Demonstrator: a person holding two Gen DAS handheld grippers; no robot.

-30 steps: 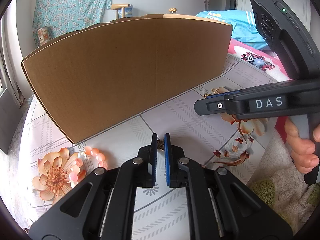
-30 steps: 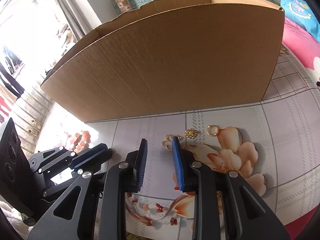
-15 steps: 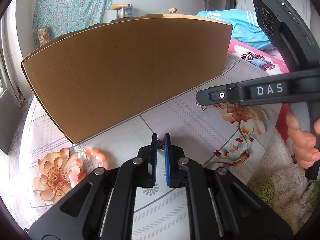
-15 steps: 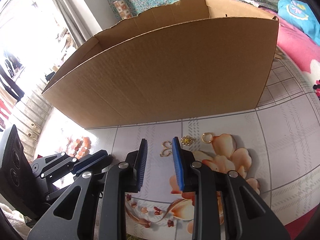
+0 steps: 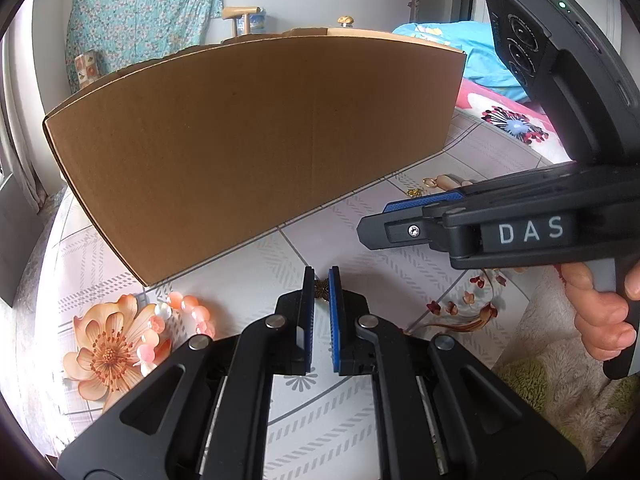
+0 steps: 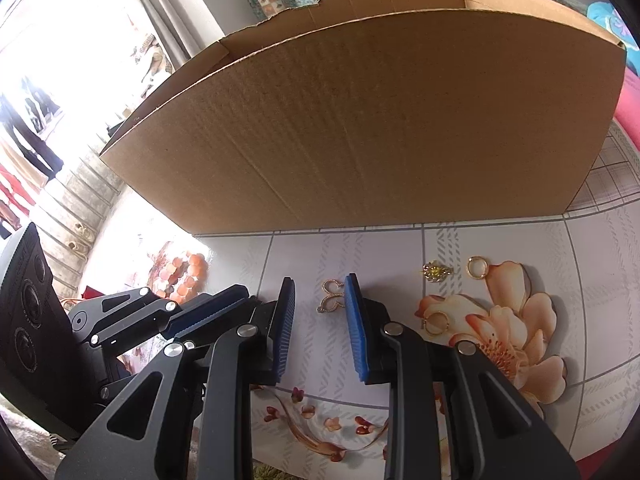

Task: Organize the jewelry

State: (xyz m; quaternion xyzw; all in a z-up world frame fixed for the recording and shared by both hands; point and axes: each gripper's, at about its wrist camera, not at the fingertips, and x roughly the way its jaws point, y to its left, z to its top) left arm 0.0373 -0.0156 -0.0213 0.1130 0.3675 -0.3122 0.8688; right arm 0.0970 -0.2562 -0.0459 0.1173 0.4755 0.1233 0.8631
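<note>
Nearest the left wrist camera, the left gripper [image 5: 321, 280] has its blue pads pinched almost together on a small bronze-coloured flower-shaped piece [image 5: 321, 289], held at the very tips above the flower-patterned tablecloth [image 5: 248, 268]. Just left of it a coral bead bracelet [image 5: 188, 312] lies on the cloth. In the right wrist view, the right gripper [image 6: 320, 292] stands partly open with nothing pressed between its pads; a gold butterfly pendant [image 6: 333, 295] lies on the cloth in the gap at its tips. A person's hand [image 5: 600, 312] grips that tool's handle. A little beyond and to the right lie a small gold ornament [image 6: 437, 271], a gold ring [image 6: 477, 268] and a second gold ring [image 6: 436, 322] on the printed flower. Behind everything stands the open cardboard box [image 6: 380, 120].
</note>
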